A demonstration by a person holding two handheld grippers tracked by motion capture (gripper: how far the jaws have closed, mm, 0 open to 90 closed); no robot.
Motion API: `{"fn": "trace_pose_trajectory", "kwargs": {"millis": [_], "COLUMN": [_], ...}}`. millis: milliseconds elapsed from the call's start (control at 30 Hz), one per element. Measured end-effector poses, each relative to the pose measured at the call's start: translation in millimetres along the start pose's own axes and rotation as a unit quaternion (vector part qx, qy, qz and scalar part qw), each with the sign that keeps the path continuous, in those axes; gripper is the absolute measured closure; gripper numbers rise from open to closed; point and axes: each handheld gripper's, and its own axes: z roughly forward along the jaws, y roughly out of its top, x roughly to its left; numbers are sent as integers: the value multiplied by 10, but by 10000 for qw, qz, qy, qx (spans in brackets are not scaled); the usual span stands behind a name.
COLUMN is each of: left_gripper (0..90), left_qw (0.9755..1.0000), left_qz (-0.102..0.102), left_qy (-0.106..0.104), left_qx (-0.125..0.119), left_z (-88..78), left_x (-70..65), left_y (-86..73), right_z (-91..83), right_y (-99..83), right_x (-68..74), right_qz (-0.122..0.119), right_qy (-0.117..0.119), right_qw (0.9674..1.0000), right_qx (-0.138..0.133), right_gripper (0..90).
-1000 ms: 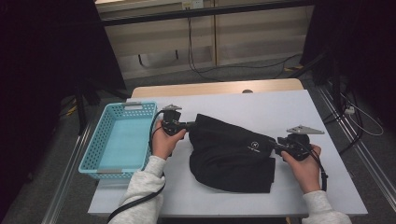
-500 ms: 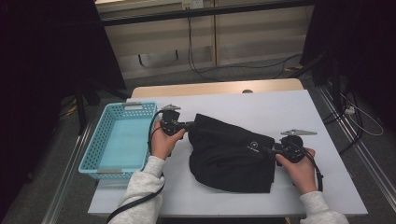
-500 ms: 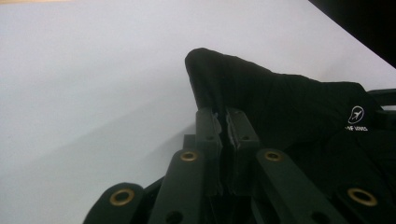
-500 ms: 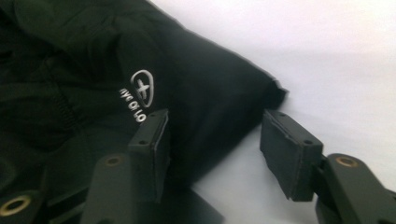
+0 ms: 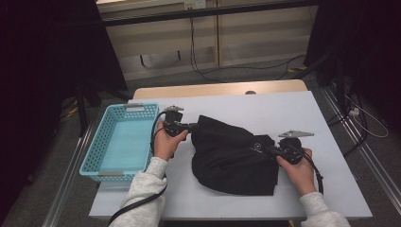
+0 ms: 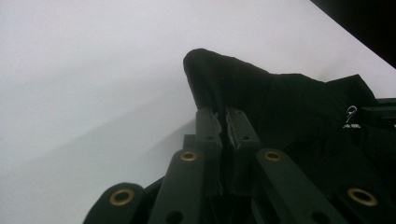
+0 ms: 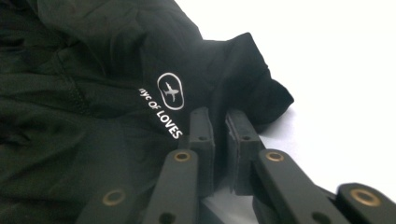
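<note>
Both grippers pinching a black garment beside the basket

The left gripper (image 5: 190,126) and right gripper (image 5: 267,150), whose jaws have just been closing, pinch opposite edges of the black printed garment (image 5: 234,158) right of the blue basket (image 5: 120,142); thin fabric could slip free when lifted, so it sags unevenly.

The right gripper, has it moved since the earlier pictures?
Yes. The right gripper slid a little left onto the black fabric garment, toward the blue plastic basket, its fingers just closing.
</note>
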Motion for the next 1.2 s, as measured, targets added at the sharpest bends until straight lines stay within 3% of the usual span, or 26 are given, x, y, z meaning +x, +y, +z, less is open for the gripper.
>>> {"fn": "trace_pose_trajectory", "kwargs": {"millis": [167,400,500,967,1200], "left_gripper": [854,854,854,854,854], "left_qw": [10000,9998,9997,9991,9992], "left_qz": [-8,-8,-27,-44,-66], "left_qy": [-6,17,2,113,146], "left_qx": [-82,-176,-262,-418,-363], "left_z": [-55,-124,-149,-346,-359], "left_x": [-1,21,26,25,53], "left_y": [15,35,53,17,-14], "right_z": [-39,-189,-206,-265,-222], "right_y": [46,151,162,265,305], "right_x": [-8,-37,-58,-10,8], "right_qz": [-37,-46,-47,-112,-152], "right_qy": [23,21,3,106,144], "right_qw": [9999,9975,9966,9926,9925], "right_qx": [-161,-709,-823,-1205,-1206], "right_gripper": [865,867,868,862,863]}}
